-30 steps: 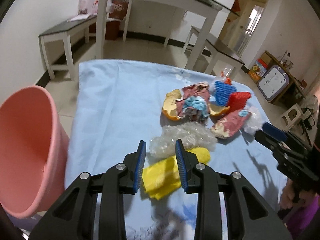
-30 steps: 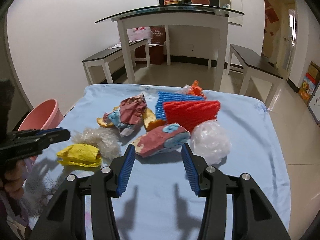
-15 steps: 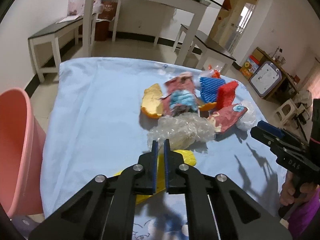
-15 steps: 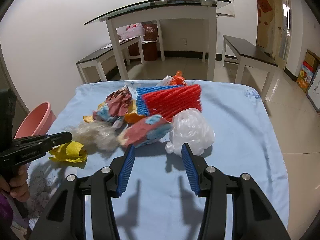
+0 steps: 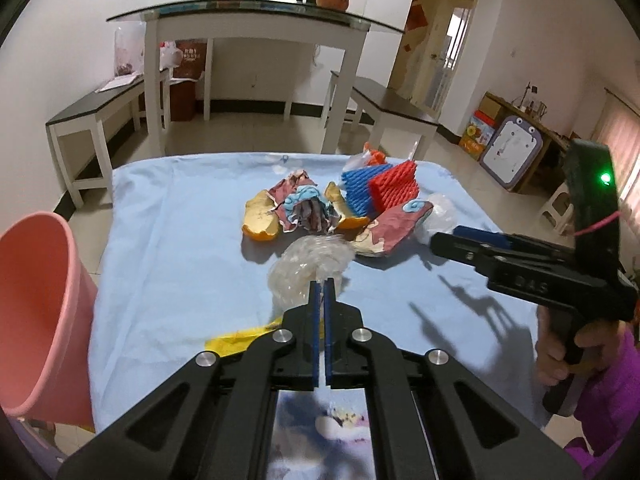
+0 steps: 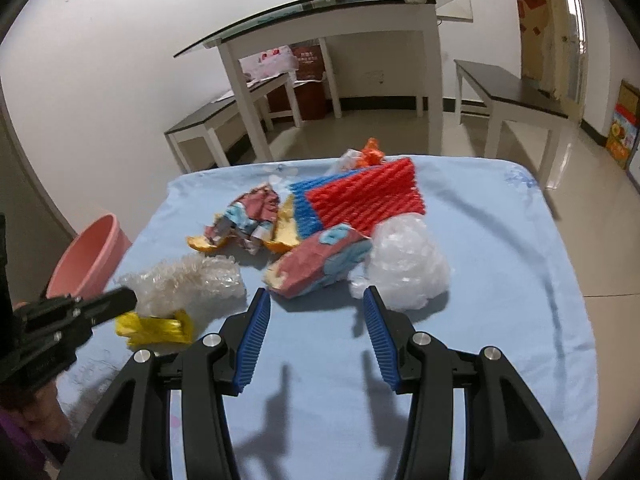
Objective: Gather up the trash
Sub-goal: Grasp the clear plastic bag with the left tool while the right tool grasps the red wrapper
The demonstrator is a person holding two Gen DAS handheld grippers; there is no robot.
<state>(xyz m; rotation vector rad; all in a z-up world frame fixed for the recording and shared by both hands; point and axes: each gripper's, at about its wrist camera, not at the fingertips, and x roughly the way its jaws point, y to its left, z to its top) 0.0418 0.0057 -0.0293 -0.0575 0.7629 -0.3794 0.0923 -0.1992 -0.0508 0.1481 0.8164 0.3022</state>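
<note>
left gripper [image 5: 322,286] is clamped shut right over the yellow wrapper [image 6: 156,326] at the near left, can't tell if it's actually pinched. right gripper [image 6: 316,320] hangs open, holding nothing. no trash shows in the pink bin [image 5: 36,300], and the rest of the pile sits mid tabletop [image 5: 180,220], so barely started imo.
</note>
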